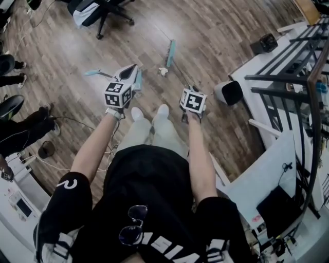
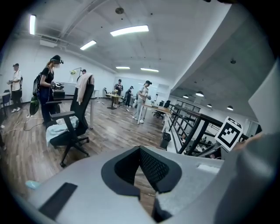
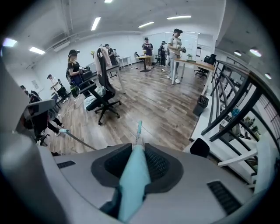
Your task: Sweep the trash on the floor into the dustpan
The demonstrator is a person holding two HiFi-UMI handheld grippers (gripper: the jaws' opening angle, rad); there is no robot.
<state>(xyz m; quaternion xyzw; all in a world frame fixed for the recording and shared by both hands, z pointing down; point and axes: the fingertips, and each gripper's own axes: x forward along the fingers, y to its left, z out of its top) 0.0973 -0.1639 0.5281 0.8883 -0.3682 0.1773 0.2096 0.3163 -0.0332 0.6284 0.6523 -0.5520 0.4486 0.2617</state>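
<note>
A crumpled white bit of trash point(image 1: 163, 71) lies on the wood floor just ahead of my feet. Beyond it is the broom's teal head point(image 1: 170, 53). My right gripper point(image 1: 191, 90) is shut on the broom's teal handle point(image 3: 133, 177), which runs straight out between the pads to the head point(image 3: 139, 129). A thin rod with a teal tip point(image 1: 92, 73), the dustpan's handle, lies left of my left gripper point(image 1: 131, 73). That gripper point(image 2: 142, 168) points level across the room with its pads together and nothing between them. The pan itself is hidden under it.
A black office chair point(image 1: 103, 13) stands ahead on the left. A black bin point(image 1: 230, 92), white desks point(image 1: 267, 169) and a dark railing point(image 1: 288, 77) line the right side. People's feet point(image 1: 20, 123) and cables are at the left edge.
</note>
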